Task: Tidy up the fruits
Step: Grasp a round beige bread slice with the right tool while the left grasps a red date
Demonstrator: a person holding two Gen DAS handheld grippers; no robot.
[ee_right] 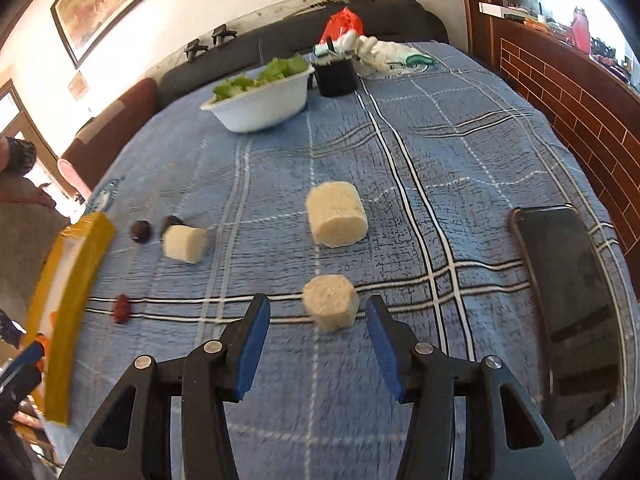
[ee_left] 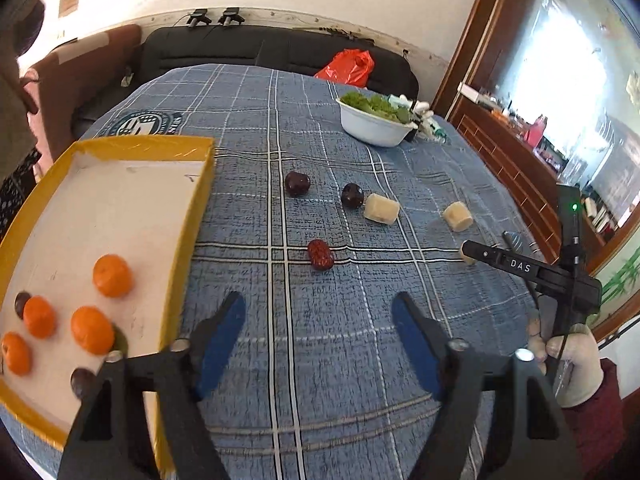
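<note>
Fruits lie on a blue plaid tablecloth point(ee_left: 340, 360): four round orange tangerines point(ee_left: 112, 275) and small dark plums sit inside a shallow yellow-rimmed cardboard box point(ee_left: 188, 236) at nine o'clock, while two dark red plums point(ee_left: 297, 183), a wrinkled red date point(ee_left: 321, 255) and pale cream cylindrical fruit chunks point(ee_left: 381, 208) rest loose near the centre. Left gripper point(ee_left: 320, 312) hovers with blue-padded jaws apart and empty, the date at twelve o'clock. Right gripper point(ee_right: 318, 320) has jaws apart around the nearest pale chunk point(ee_right: 330, 302), not pressing it; a black phone point(ee_right: 572, 312) lies at three o'clock.
</note>
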